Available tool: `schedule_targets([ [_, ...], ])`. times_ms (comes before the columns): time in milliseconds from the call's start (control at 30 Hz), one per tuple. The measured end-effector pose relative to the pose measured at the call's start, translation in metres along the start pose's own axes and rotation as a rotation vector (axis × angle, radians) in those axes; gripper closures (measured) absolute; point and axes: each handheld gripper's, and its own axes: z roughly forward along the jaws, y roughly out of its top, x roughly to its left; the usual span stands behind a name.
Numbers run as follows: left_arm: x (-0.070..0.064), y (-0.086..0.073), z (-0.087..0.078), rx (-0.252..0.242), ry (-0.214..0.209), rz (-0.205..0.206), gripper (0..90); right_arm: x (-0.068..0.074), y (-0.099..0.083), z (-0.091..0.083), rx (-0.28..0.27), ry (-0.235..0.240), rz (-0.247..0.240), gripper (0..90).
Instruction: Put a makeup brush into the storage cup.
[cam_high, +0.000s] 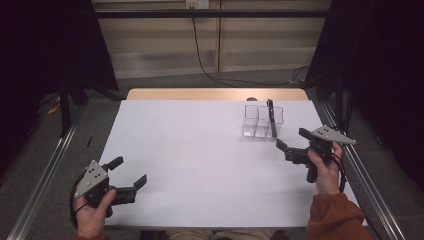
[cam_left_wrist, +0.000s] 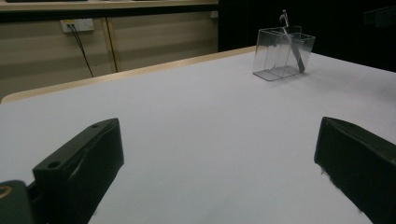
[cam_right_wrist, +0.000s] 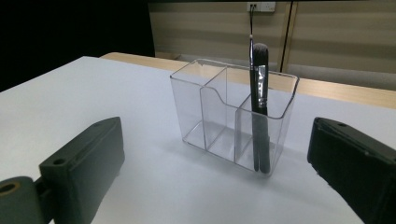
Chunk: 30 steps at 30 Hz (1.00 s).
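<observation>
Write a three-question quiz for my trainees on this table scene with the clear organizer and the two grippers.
1. True or false: the brush stands inside the clear organizer.
2. Which gripper is nearer the organizer? A) left gripper B) right gripper
3. Fill in: the organizer rests on the ____ table.

Key
1. True; it leans in an end compartment.
2. B; the right gripper is close beside it, its jaws apart.
3. white.

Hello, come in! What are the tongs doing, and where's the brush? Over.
Left tongs open, empty, low over the table. Right tongs open, facing the holder. Brush upright in an end compartment. Nothing in the way.
</observation>
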Motion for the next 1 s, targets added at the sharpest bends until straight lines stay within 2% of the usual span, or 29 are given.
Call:
schedule_targets([
  [133,-0.001,0.000,-0.001,-0.004,0.001,0.000,1.5,0.002,-0.001,-0.007,-0.019,-0.010,-0.008,3.9],
  [300,-0.001,0.000,-0.001,-0.003,0.000,0.001,1.5,0.005,-0.009,-0.017,-0.013,-0.014,-0.017,3.6],
  [1000,-0.002,0.000,-0.002,-0.003,0.001,0.005,1.4,0.012,-0.035,-0.044,-0.010,-0.018,0.007,2.0],
])
